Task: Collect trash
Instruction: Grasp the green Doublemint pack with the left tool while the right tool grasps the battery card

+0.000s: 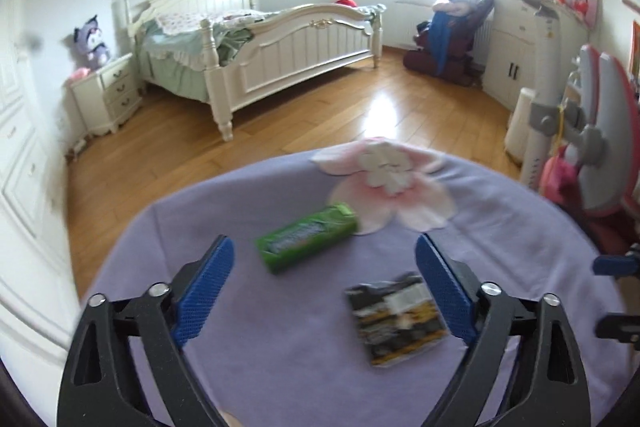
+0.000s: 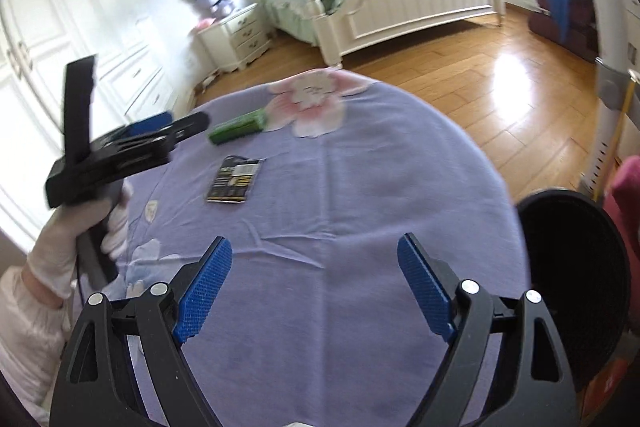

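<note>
— Jaws on both the left gripper [image 1: 324, 283] and right gripper [image 2: 314, 281] stand wide, empty, above the round lilac-clothed worktop [image 2: 360, 187].

— Green rectangular carton [image 1: 306, 237] lies far-left; dark flat printed packet [image 1: 396, 323] nearer. Straddle the carton squarely; the black bin [image 2: 576, 287] waits right.

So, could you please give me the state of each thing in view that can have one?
left claw: open, empty, above the cloth
right claw: open, empty
green pack: lying flat on the purple cloth, untouched
dark wrapper: lying flat on the cloth, untouched, near the left claw's right finger
black bin: open at the top, beside the table edge; contents cannot be told
</note>
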`<state>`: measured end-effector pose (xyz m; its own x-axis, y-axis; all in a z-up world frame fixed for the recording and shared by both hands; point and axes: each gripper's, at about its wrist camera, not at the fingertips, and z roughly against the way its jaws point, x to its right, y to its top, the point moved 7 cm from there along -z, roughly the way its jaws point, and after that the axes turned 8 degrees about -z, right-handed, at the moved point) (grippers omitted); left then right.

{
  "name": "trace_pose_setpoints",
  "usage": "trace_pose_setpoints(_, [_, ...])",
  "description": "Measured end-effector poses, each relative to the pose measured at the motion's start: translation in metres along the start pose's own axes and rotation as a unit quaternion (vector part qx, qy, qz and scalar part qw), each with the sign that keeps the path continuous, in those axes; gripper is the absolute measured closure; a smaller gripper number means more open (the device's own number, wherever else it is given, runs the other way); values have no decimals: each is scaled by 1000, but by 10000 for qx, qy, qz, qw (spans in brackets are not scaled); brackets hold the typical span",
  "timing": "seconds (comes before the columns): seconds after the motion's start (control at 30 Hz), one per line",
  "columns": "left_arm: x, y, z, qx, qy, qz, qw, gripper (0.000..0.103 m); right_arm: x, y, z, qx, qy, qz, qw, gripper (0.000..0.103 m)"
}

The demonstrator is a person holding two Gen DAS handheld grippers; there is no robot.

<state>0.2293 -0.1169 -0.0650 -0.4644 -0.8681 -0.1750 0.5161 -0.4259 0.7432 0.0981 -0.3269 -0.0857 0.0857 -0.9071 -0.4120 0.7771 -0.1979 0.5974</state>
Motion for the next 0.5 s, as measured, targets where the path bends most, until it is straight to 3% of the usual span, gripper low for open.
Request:
trace_pose_setpoints(0.3, [-3,2,-51,-268,-125,-1338,9906,22,-65,2,-59,-672,72,651,9956,19])
trace_pose_setpoints(0.47, [-3,0,-80,-647,-289,-1533,9856,45,-83,7,-85,-854,-100,971,9916,19])
trace_pose_setpoints(0.5, [-8,1,-82,-643,-339,-1417,9872,56,-86,8,-89,-872,-101,992,9912,19])
